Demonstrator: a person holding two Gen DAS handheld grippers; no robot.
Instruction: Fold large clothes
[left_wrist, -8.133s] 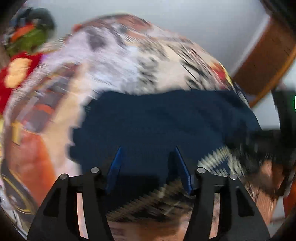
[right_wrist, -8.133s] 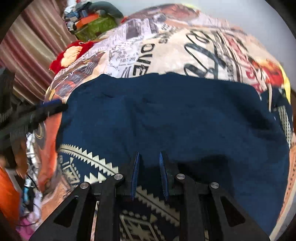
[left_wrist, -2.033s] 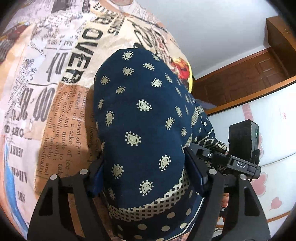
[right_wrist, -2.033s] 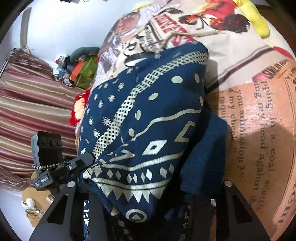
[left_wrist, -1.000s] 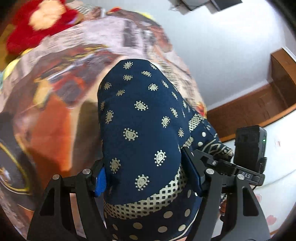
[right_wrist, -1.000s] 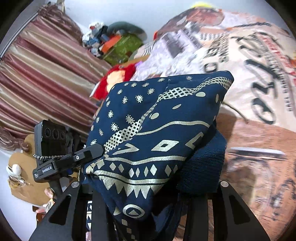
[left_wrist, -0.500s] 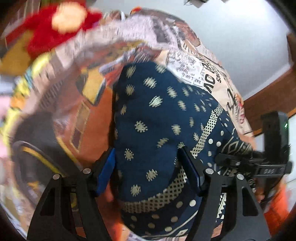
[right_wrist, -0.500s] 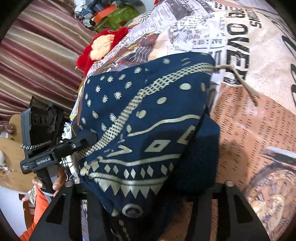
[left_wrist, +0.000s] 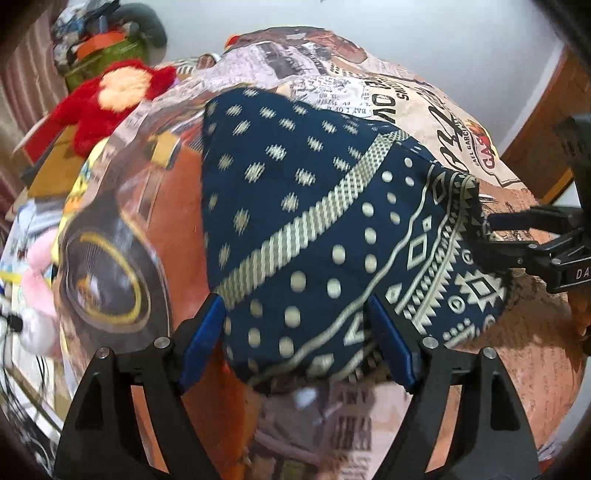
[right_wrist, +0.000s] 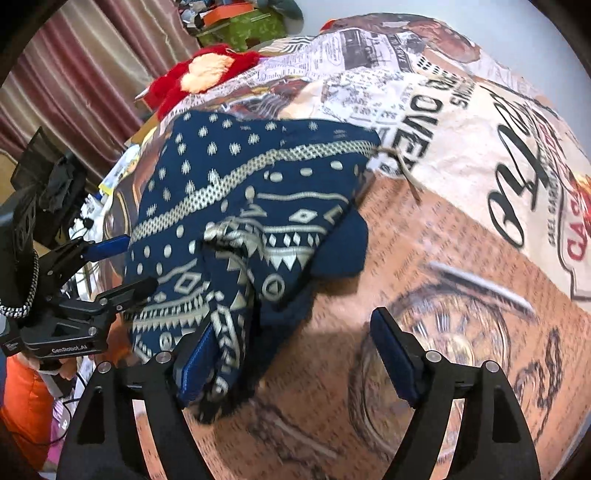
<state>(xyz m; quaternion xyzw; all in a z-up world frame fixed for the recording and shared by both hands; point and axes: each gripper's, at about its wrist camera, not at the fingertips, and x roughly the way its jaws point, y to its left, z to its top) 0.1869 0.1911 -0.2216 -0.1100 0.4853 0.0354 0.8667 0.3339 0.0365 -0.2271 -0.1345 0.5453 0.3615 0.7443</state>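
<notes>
On the bed's newsprint-patterned bedspread (right_wrist: 461, 122) lies the navy patterned garment (right_wrist: 258, 206), already folded into a compact bundle, its plain dark underlayer peeking out at the right edge. Both grippers sit at its near end. The left gripper (left_wrist: 301, 345) has its blue-padded fingers (left_wrist: 201, 343) spread wide, straddling the bundle's near corner; the cloth bulges between them, but the pads seem to stand off from it rather than pinch, though motion blur makes that hard to confirm. The right gripper (right_wrist: 297, 354) is also wide apart: its left finger (right_wrist: 195, 363) touches or lies against a loose hanging flap of the garment, while its right one stands over bare bedspread, holding nothing.

Judging by this, the folding itself looks nearly complete and the step in hand is setting the bundle down and letting go. That trailing flap by the right gripper still hangs untidy, so the next move probably calls for tucking it under or smoothing it flat before both grippers draw clear. A red plush toy (left_wrist: 110, 99) sits well apart at the bed's far corner.
</notes>
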